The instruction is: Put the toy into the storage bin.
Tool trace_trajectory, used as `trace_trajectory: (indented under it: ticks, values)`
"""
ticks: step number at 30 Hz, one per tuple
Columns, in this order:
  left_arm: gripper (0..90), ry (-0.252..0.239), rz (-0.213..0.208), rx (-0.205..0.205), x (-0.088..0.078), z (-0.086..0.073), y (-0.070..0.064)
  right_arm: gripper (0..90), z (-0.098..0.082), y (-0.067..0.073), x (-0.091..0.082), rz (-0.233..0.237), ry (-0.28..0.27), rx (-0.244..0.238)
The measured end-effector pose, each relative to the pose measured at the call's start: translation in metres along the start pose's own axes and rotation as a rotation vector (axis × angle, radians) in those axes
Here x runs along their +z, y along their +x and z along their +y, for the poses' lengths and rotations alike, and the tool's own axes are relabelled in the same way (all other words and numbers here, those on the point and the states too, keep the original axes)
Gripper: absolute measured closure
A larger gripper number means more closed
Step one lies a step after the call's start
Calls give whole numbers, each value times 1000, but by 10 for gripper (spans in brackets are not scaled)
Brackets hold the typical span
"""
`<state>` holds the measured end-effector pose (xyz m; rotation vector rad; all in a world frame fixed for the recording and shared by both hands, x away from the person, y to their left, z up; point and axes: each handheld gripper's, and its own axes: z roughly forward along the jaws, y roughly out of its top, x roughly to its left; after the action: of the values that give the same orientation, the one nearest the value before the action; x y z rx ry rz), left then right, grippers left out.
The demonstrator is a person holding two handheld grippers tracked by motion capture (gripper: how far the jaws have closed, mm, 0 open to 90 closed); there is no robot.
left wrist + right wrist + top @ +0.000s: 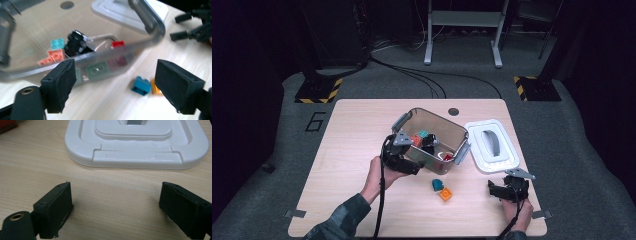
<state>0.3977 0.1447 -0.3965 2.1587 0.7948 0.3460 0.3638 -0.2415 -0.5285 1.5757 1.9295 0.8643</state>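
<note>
A clear plastic box point(447, 120) with grey handles stands mid-table. It holds several bricks, among them a salmon brick point(53, 57), a teal brick point(58, 43), a red brick point(118, 44) and a green brick point(97, 69), plus a black wheel part point(76, 43). My left gripper point(412, 165) point(116, 72) is open at the box's near wall, with nothing between its pads. On the table in front lie a blue brick point(437, 184) point(141, 85) and an orange brick point(445, 194) point(155, 89). My right gripper point(493, 190) point(116, 192) rests open at the front right.
The box's white lid point(479, 150) point(136, 157), with a grey handle, lies flat right of the box, just beyond the right gripper. A dark round hole point(453, 111) sits near the table's far edge. Cables and striped stand bases lie on the floor behind.
</note>
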Motion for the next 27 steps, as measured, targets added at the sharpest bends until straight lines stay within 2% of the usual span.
trace_trajectory:
  ticks: [2, 3, 4, 8, 14, 16, 20, 23, 27]
  values:
    - [159, 16, -4, 12, 6, -11, -6, 104, 0, 0, 0, 0, 0, 0]
    - [154, 16, -4, 12, 6, -11, -6, 104, 0, 0, 0, 0, 0, 0]
    - [154, 29, -14, 18, 12, -19, -10, 104, 0, 0, 0, 0, 0, 0]
    - [152, 63, -55, 24, 30, -36, -18, 104, 0, 0, 0, 0, 1, 2]
    - [196, 98, -106, 58, 57, -51, -29, 104, 0, 0, 0, 0, 0, 1]
    - [235, 112, -121, 65, 64, -54, -32, 104, 0, 0, 0, 0, 0, -1]
    - [290, 93, -153, 79, 75, -57, -35, 104, 0, 0, 0, 0, 0, -1]
    - [321, 80, -161, 86, 81, -57, -36, 104, 0, 0, 0, 1, 0, -1]
    - [358, 80, -159, 116, 87, -57, -38, 104, 0, 0, 0, 1, 0, -1]
